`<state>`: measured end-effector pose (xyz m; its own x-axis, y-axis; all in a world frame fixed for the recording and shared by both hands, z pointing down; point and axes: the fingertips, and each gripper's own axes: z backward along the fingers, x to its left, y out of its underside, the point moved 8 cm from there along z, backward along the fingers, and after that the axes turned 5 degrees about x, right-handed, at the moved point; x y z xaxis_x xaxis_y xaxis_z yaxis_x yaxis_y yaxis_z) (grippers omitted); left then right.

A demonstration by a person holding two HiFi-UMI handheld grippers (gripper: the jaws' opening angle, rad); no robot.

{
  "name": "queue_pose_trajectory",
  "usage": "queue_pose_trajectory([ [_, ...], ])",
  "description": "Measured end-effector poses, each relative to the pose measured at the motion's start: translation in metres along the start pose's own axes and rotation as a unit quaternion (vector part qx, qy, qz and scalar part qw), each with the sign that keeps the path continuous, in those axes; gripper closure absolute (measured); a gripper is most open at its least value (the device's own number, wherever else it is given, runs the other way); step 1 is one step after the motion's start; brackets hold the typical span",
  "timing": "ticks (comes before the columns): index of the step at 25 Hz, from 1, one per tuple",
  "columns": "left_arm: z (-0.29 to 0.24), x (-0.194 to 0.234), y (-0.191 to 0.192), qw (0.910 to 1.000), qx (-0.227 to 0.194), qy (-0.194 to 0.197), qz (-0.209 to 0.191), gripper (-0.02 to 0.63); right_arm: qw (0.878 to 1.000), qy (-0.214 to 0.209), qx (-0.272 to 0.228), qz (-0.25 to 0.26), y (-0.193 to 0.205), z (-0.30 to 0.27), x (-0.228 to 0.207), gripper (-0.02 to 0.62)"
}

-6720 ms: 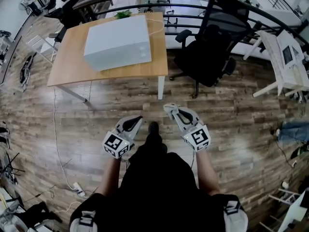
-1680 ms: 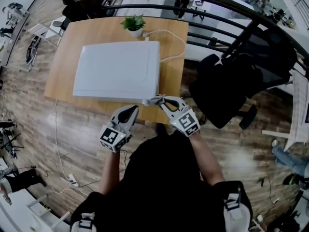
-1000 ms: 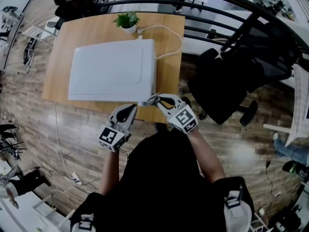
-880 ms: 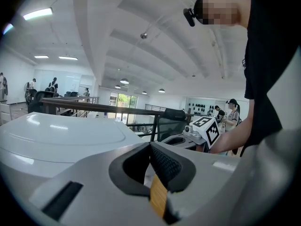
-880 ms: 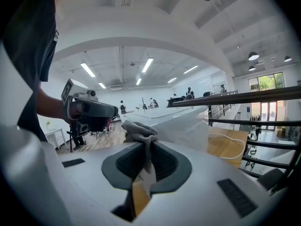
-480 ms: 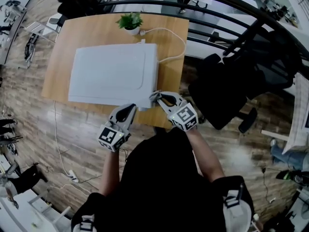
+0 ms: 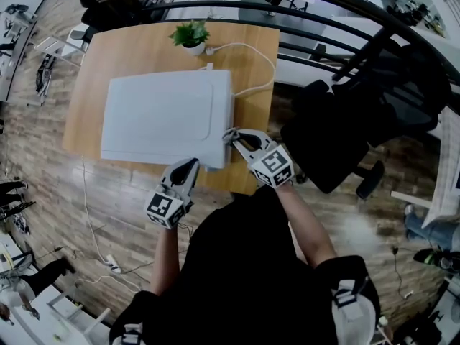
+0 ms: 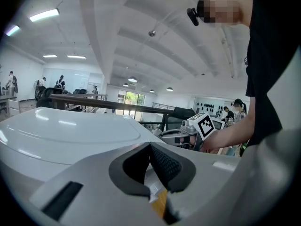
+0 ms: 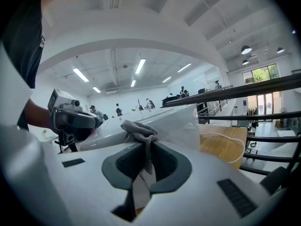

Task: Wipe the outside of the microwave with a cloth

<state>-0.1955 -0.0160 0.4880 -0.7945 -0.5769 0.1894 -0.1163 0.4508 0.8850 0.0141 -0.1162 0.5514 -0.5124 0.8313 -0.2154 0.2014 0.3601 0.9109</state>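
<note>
White microwave [image 7: 162,113] sits on wooden table [image 7: 140,45], potted plant [image 7: 190,34] at its 12 o'clock. Right gripper [image 7: 231,136] at microwave's 4 o'clock corner, jaws pinching grey cloth [image 9: 138,128] against its edge. Left gripper [image 7: 188,165] at 6 o'clock, jaws pressed together, empty.

plank floor [image 7: 43,142], wooden table [image 7: 129,49], black office chair [image 7: 338,142], dark railing [image 9: 244,89], ceiling strip lights [image 8: 44,14]
</note>
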Motion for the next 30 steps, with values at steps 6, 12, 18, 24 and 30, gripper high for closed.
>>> queue_pose_trajectory([
  [6, -0.001, 0.004, 0.004, 1.0000, 0.002, -0.004, 0.007, 0.604, 1.000, 0.008, -0.014, -0.015, -0.011, -0.012, -0.025, 0.568],
  [12, 0.004, 0.010, 0.012, 0.9995, 0.010, -0.018, 0.023, 0.604, 0.999, 0.016, -0.021, -0.023, -0.017, -0.024, -0.048, 0.568],
  [18, 0.004, 0.011, 0.014, 0.9995, 0.004, -0.025, 0.019, 0.604, 0.999, 0.022, -0.021, -0.021, -0.023, -0.034, -0.066, 0.568],
  [24, 0.004, 0.009, 0.013, 0.9991, 0.007, -0.028, 0.029, 0.604, 0.999, 0.029, -0.024, -0.025, -0.030, -0.042, -0.085, 0.568],
  [30, 0.004, 0.009, 0.011, 0.9989, 0.008, -0.031, 0.035, 0.604, 0.999, 0.043, -0.024, -0.020, -0.038, -0.053, -0.105, 0.568],
])
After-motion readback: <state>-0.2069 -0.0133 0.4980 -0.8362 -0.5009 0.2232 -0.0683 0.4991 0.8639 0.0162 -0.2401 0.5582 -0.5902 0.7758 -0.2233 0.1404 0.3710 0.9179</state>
